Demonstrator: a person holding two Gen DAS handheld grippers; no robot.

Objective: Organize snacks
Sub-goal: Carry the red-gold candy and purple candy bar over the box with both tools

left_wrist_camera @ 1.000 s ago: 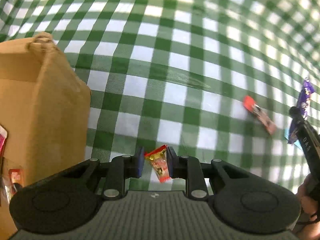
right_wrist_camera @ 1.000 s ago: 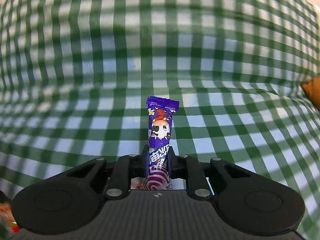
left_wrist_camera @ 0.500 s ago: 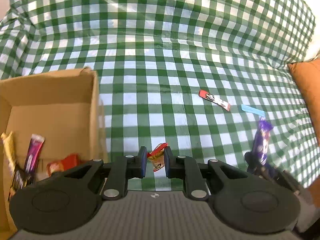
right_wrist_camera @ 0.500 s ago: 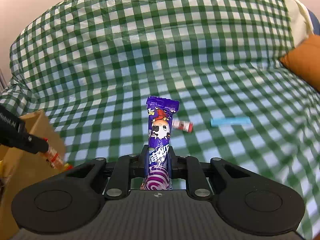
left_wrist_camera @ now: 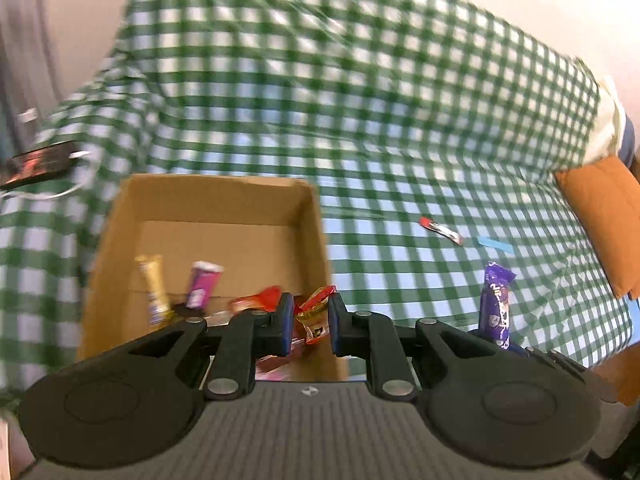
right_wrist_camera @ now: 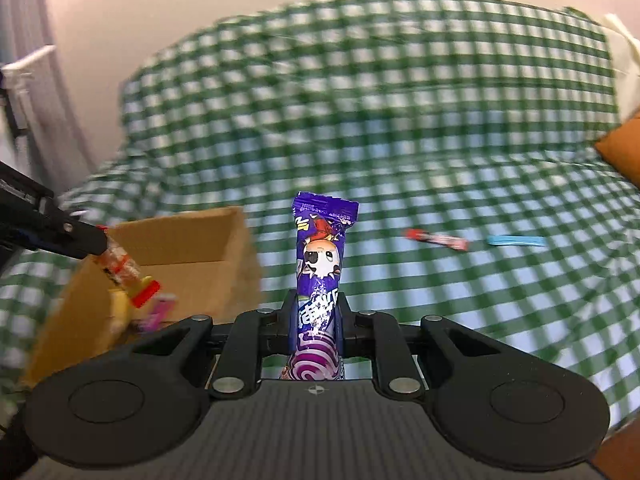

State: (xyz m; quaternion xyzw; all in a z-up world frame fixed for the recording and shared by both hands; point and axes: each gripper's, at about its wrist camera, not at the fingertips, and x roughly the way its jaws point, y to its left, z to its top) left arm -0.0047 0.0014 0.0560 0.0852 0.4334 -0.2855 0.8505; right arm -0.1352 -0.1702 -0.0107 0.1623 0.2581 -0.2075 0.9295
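Observation:
My left gripper (left_wrist_camera: 309, 322) is shut on a small red and gold snack packet (left_wrist_camera: 314, 314) and holds it above the near right corner of an open cardboard box (left_wrist_camera: 224, 200). The box holds several snacks, among them a gold bar (left_wrist_camera: 154, 288) and a pink one (left_wrist_camera: 202, 284). My right gripper (right_wrist_camera: 316, 320) is shut on a purple snack stick (right_wrist_camera: 322, 256), held upright above the checked cloth, right of the box (right_wrist_camera: 192, 236). The purple stick also shows in the left wrist view (left_wrist_camera: 496, 304). The left gripper's packet shows in the right wrist view (right_wrist_camera: 124, 272).
A red snack stick (left_wrist_camera: 440, 230) and a light blue stick (left_wrist_camera: 494, 243) lie on the green checked cloth (left_wrist_camera: 360, 120) right of the box. An orange cushion (left_wrist_camera: 604, 216) sits at the far right. A dark object (left_wrist_camera: 38, 162) lies at the left edge.
Both grippers have risen and pulled back. The left gripper has moved over the box with its packet. The right gripper has come closer to the box with the purple stick.

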